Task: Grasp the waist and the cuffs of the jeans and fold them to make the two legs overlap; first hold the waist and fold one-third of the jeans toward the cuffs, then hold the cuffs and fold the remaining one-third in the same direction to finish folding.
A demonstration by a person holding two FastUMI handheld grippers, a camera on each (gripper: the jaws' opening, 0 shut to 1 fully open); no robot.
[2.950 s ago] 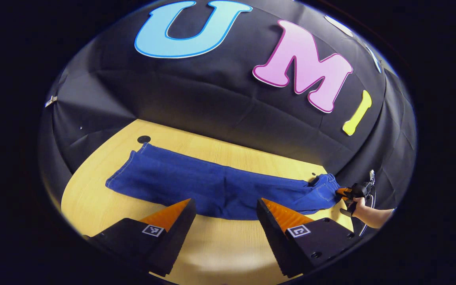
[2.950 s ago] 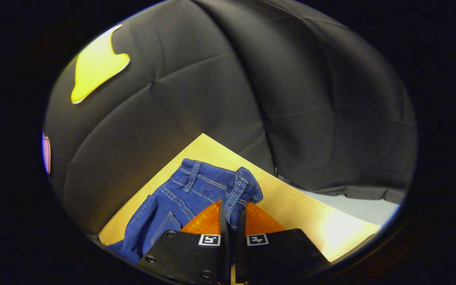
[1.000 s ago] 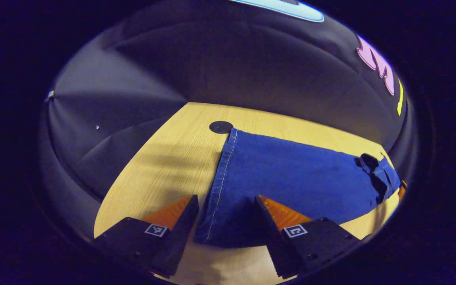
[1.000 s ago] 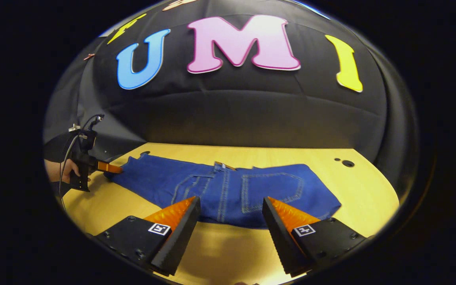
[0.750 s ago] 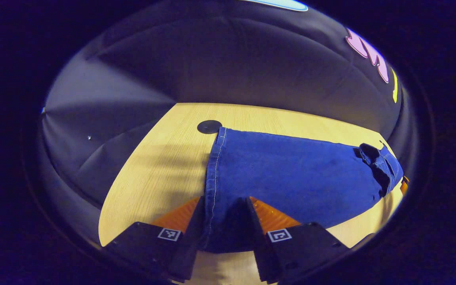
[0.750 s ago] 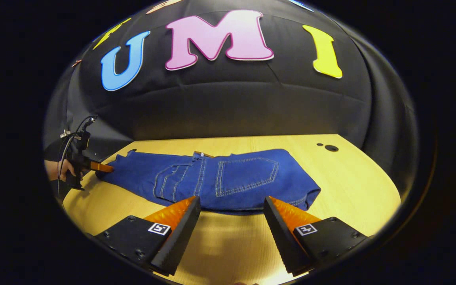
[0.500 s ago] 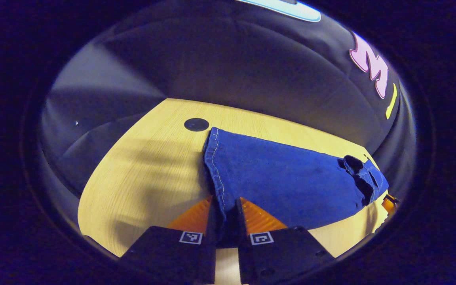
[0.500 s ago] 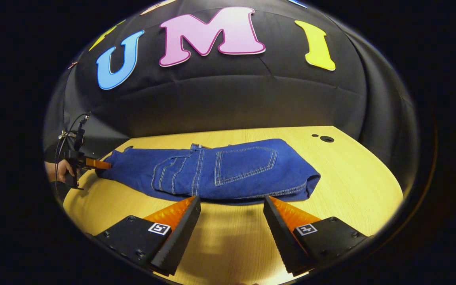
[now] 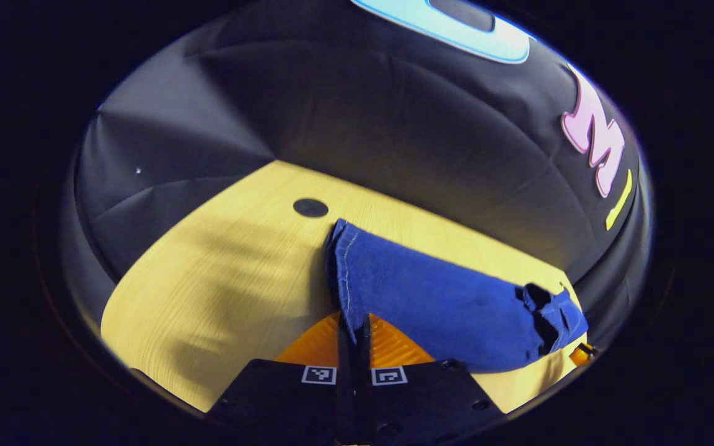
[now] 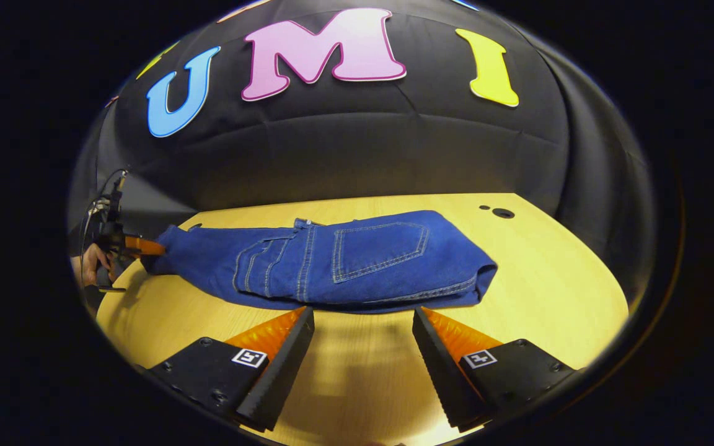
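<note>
we are looking along the left gripper [image 9: 352, 328] in the left gripper view, and its two fingers are pressing together on the cuff end of the jeans [image 9: 431, 303], with the hem's pale stitching running up from between the fingers. the denim is lifting slightly at that pinched corner and stretching away to the right across the wooden bench [image 9: 208, 272], ending in a bunched fold near the far right edge. a small dark round mark [image 9: 310, 207] is sitting on the bench just beyond the cuff.

in the right gripper view, the right gripper [image 10: 363, 331] is hovering with its fingers spread wide apart, holding nothing, just in front of the near edge of the jeans [image 10: 332, 257]. the jeans are lying flat on the bench [image 10: 549, 279], with the waist part already folded over the legs so that a back pocket [image 10: 382, 244] is facing up. the folded edge is sitting toward the right, and the legs are reaching out to the left.

at the far left of that view we are seeing the left gripper [image 10: 146, 248] again, held by a hand [image 10: 89, 263], and clamping the cuff end of the jeans. two small dark spots [image 10: 498, 212] are marking the bench beyond the folded edge.
</note>
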